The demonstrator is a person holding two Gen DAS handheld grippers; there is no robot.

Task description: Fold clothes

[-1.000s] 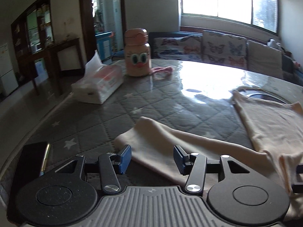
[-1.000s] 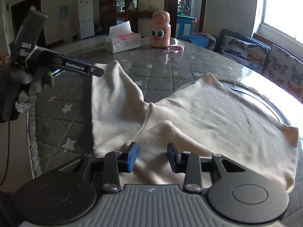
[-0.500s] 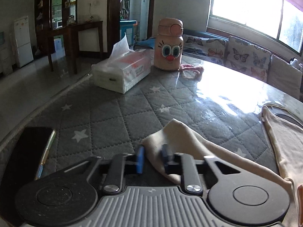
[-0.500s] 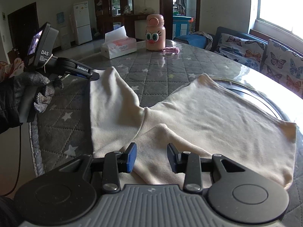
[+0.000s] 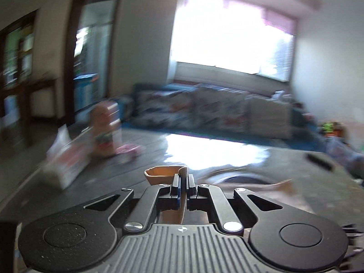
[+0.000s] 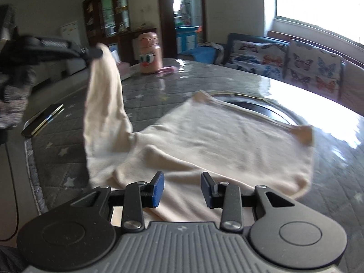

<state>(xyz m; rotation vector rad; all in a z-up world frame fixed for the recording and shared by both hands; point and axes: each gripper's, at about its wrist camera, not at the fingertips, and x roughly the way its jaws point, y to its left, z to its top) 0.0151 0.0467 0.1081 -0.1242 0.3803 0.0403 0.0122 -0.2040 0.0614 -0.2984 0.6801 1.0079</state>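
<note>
A cream long-sleeved garment [image 6: 223, 141] lies spread on the grey quilted table [image 6: 163, 93]. My left gripper [image 5: 183, 183] is shut on the end of its left sleeve [image 5: 165, 174]. In the right wrist view that gripper [image 6: 93, 52] holds the sleeve [image 6: 104, 104] lifted well above the table, the cloth hanging down to the garment's body. My right gripper [image 6: 180, 190] is open and empty, low over the garment's near edge, with cloth between and under its jaws.
A pink cartoon bottle [image 6: 149, 53] and a tissue box [image 5: 68, 163] stand at the far side of the table. A dark phone [image 6: 42, 119] lies near the left edge. A round dark inset [image 6: 257, 109] sits beyond the garment. A sofa [image 6: 286, 61] is behind.
My left gripper closed on the sleeve end and raised it off the table; its view is now motion-blurred. The right gripper stayed open and shifted a little over the garment.
</note>
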